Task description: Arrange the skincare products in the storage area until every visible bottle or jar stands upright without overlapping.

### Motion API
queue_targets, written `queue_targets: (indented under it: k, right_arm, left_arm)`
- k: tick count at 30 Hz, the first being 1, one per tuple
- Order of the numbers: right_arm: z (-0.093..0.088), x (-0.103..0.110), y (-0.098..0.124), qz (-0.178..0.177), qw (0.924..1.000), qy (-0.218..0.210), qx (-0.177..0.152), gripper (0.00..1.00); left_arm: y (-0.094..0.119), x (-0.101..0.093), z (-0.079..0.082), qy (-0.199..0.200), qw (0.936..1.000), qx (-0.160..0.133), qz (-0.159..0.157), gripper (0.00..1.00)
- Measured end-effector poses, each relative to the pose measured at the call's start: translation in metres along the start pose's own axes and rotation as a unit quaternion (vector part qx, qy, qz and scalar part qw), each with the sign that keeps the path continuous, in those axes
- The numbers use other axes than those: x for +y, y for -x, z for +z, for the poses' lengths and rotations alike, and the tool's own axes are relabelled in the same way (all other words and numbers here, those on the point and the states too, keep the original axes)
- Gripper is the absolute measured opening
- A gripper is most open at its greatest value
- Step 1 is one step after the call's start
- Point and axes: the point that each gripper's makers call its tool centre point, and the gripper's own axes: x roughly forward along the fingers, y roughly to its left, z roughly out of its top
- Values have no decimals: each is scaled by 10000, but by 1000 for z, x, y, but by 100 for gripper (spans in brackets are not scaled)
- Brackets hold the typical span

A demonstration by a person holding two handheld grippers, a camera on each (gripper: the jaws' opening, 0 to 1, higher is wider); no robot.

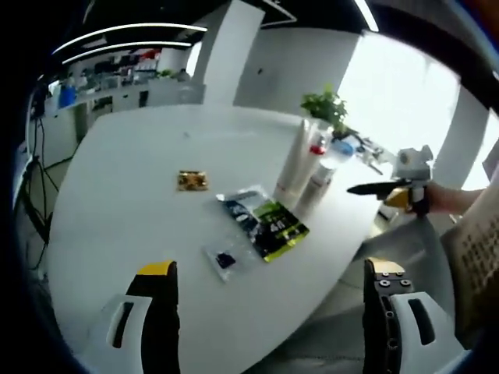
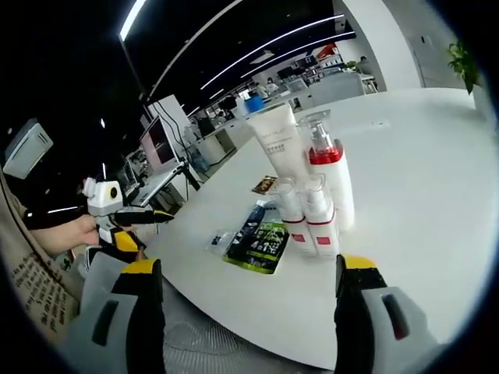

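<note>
Several white skincare bottles [image 2: 312, 199] and one tall white tube [image 2: 277, 140] stand upright, clustered on the white counter [image 2: 421, 156], sachets [image 2: 257, 238] just beside; both grippers' fingers spread, empty, hovering off.

In the left gripper view the white tube [image 1: 295, 162] and bottles at center right overlap, their count unclear; print on the green-black sachet [image 1: 269, 224] and the small gold packet [image 1: 192, 181] is illegible. In the right gripper view the two small bottles [image 2: 308, 214] cover the red-banded bottle's [image 2: 330, 175] base, and the label text is too blurred to read
</note>
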Motion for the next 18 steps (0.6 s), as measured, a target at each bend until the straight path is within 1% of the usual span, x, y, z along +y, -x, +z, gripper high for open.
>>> queue_targets:
  k: [4, 8, 10, 18]
  right_arm:
    - [0, 0, 0, -14, 10000, 12, -7, 92]
    - [0, 0, 0, -15, 10000, 31, 7, 92]
    - [0, 0, 0, -18, 10000, 34, 16, 92]
    - [0, -2, 0, -42, 10000, 13, 0, 92]
  left_arm:
    - [4, -1, -6, 65, 9999, -83, 14, 97]
    - [5, 0, -13, 118, 9999, -33, 93, 97]
    - [5, 1, -10, 58, 9999, -39, 133, 97]
    - [1, 2, -5, 0, 10000, -6, 59, 97]
